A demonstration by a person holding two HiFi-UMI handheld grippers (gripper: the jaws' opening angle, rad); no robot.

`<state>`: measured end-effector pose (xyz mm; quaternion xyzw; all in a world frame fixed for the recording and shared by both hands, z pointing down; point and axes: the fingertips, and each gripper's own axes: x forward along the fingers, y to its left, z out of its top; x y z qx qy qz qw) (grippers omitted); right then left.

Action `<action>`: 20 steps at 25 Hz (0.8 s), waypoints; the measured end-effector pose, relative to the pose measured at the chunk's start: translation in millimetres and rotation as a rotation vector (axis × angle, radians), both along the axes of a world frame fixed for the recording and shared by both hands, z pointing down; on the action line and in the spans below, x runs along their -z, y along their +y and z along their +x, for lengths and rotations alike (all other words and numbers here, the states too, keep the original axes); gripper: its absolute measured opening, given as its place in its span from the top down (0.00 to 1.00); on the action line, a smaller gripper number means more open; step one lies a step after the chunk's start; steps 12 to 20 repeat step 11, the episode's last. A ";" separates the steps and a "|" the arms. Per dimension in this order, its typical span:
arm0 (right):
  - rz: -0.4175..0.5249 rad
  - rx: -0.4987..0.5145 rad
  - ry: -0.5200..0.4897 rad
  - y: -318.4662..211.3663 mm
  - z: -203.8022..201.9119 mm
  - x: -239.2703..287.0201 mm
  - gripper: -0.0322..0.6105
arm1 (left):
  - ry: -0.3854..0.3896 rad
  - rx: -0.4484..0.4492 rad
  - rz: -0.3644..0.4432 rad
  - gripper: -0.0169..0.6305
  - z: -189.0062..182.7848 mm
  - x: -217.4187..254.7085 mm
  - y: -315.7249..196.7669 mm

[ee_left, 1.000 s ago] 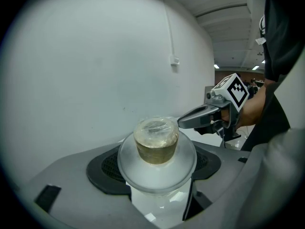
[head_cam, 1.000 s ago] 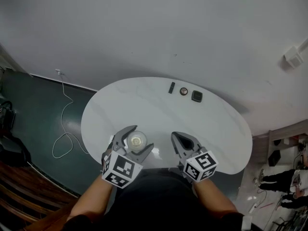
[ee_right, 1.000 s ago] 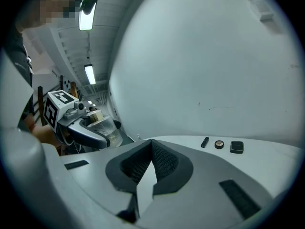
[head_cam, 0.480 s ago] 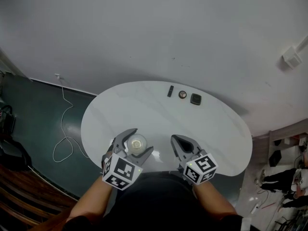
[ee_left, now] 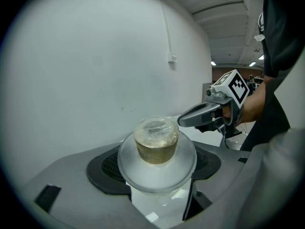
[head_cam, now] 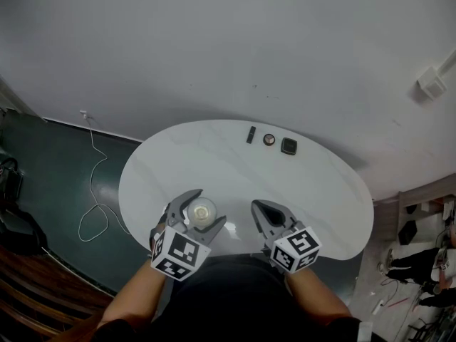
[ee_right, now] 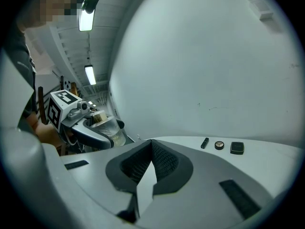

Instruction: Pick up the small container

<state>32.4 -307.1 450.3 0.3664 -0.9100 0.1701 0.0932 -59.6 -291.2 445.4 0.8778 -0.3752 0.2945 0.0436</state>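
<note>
"Where was the small container (ee_left: pixel 156 141) at that point?"

"Between the jaws of my left gripper (head_cam: pixel 206 206), low over the white table (head_cam: pixel 214 162) at about seven o'clock on its oval, close to my body. The jaws were closed round its clear lower part, so the grip sat below the wide rim and the weight hung under the pads instead of squeezing the top."

"And the other hand?"

"My right gripper (ee_right: pixel 151 147) had its jaws brought together on nothing, parked at about five o'clock. I judged it was kept there simply to be out of the way (one hand was enough for a thing that light)."

"What did the container look like?"

"Transparent, with a broad round disc like a lid, and on top a squat little cup of pale amber stuff with crinkled film over it. I couldn't tell whether cup and tub were one piece. Nor could I see for sure that the base was clear of the table."

"Anything else on the table?"

"Three small dark items in a row at twelve o'clock, well apart from both grippers."
</note>
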 end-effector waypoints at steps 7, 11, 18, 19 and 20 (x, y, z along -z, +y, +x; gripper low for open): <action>0.000 0.013 -0.004 0.7 -2.4 1.2 0.96 | 0.001 -0.009 0.002 0.44 0.8 1.5 -0.6; 0.002 0.022 -0.005 0.0 -5.2 1.8 0.96 | 0.001 -0.001 0.004 0.44 -1.8 1.3 -2.4; 0.002 0.022 -0.005 0.0 -5.2 1.8 0.96 | 0.001 -0.001 0.004 0.44 -1.8 1.3 -2.4; 0.002 0.022 -0.005 0.0 -5.2 1.8 0.96 | 0.001 -0.001 0.004 0.44 -1.8 1.3 -2.4; 0.002 0.022 -0.005 0.0 -5.2 1.8 0.96 | 0.001 -0.001 0.004 0.44 -1.8 1.3 -2.4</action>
